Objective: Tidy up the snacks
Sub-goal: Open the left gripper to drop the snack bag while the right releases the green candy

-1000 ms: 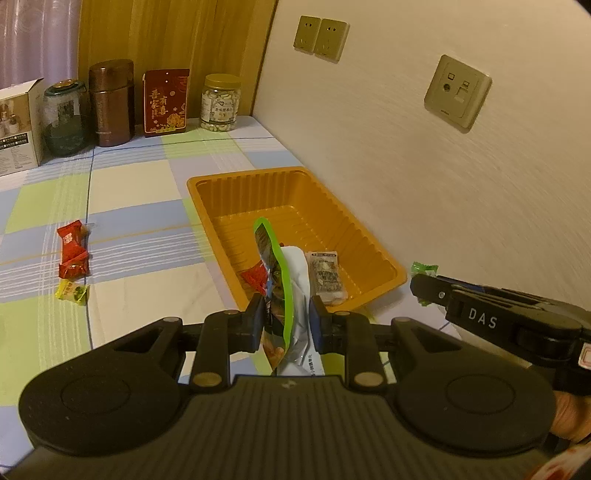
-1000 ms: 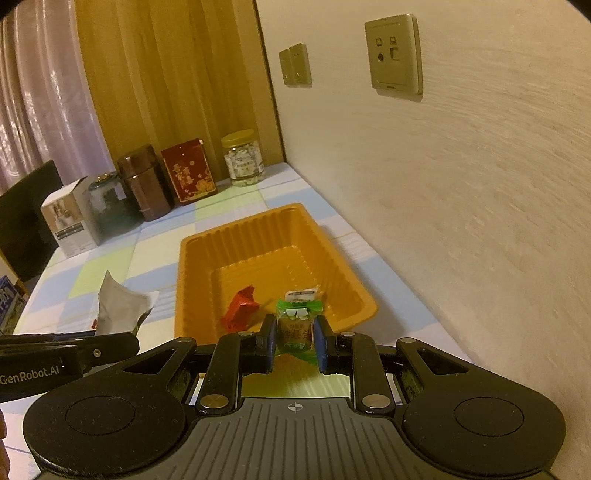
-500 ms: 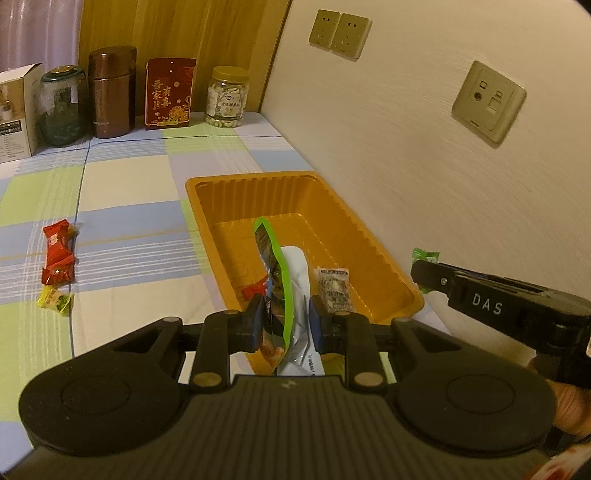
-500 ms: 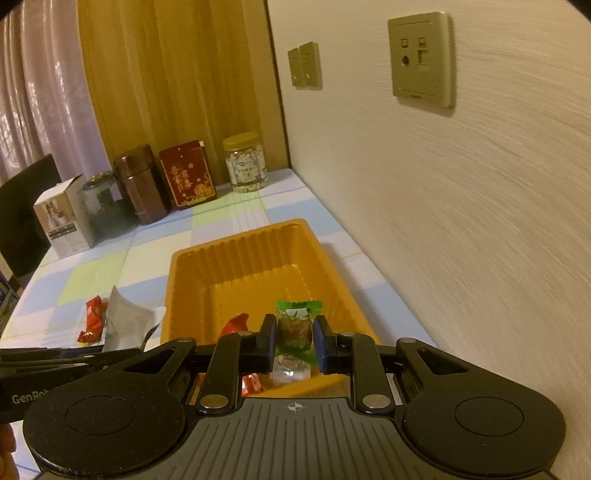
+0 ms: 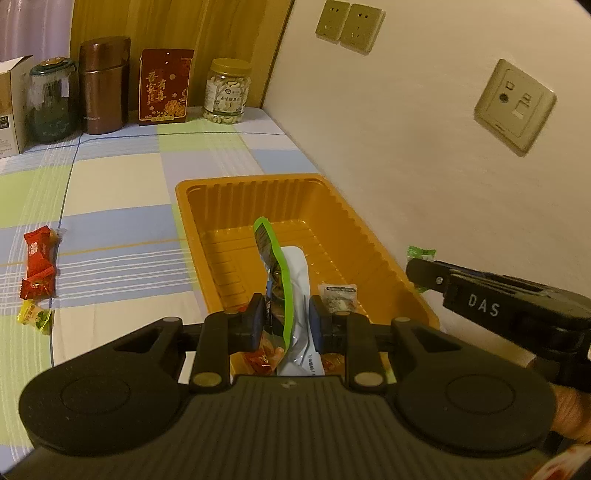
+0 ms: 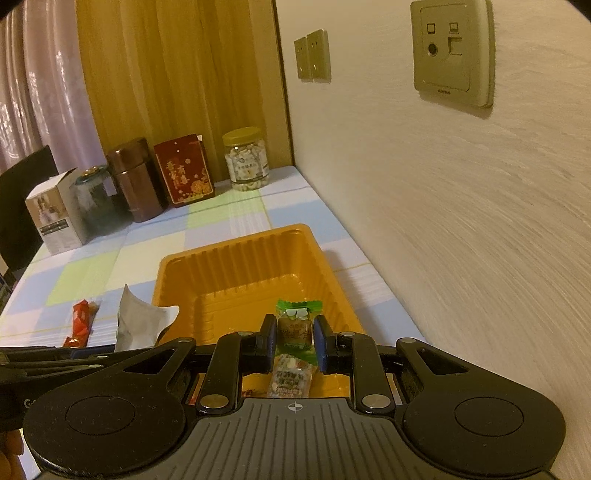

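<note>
I'm in a home here: checked cloth [image 5: 122, 184] over my counter, wall sockets [image 5: 349, 22] above it, a curtain [image 6: 40, 92], and a nut jar [image 6: 246, 159] beside a red gift box [image 6: 184, 169].

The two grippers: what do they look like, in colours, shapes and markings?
Both the left gripper and the right gripper are matt black, with a ribbed body, two round discs, brass-coloured rivets and blue pads. White letters "DAS" mark the right one's side; no cables show.
</note>
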The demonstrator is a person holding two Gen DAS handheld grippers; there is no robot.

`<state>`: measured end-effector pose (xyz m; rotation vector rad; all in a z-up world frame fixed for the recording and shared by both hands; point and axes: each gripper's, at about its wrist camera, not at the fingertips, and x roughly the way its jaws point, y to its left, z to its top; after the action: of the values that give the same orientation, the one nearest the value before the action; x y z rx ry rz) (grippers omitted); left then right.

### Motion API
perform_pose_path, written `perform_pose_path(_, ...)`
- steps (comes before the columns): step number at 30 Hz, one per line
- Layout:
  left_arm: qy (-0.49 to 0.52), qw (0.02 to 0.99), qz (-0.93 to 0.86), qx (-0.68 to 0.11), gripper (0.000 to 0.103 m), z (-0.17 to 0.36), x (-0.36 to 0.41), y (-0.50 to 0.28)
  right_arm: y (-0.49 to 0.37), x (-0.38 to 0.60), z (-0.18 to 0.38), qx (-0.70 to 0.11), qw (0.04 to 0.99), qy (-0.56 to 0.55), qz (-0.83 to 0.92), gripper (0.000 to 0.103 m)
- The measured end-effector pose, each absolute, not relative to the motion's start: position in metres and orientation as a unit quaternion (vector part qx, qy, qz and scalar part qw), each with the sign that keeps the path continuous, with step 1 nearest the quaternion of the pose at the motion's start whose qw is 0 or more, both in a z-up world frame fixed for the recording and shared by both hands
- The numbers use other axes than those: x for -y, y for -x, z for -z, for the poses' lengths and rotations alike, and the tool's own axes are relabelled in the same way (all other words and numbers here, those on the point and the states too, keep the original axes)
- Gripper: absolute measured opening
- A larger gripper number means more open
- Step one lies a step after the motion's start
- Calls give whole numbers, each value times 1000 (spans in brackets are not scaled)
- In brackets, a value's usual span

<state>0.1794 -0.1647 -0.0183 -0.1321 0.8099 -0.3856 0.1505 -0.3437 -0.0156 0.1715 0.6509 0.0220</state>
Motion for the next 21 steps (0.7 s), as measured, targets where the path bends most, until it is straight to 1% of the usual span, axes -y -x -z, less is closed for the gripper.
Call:
perform_pose_path(16, 63, 897, 179, -399, 23, 33, 171, -201, -164, 343, 25, -329, 940, -85, -16, 22)
perform_pose_path(17, 63, 897, 180, -398, 25, 34, 172, -202, -164, 343, 25, -330, 940, -85, -16, 22)
perform_pose_path(18, 63, 898, 182, -397, 30, 34, 172, -203, -164, 343, 25, -330, 940, -85, -16, 22)
perform_pose_path(19, 62, 899, 182, -394, 32, 33, 172, -203, -164, 344, 25, -330, 940, -85, -16, 22)
perform_pose_path(21, 58, 902, 180, -389, 32, 32, 170, -200, -164, 344, 25, -330, 940, -85, -16, 22)
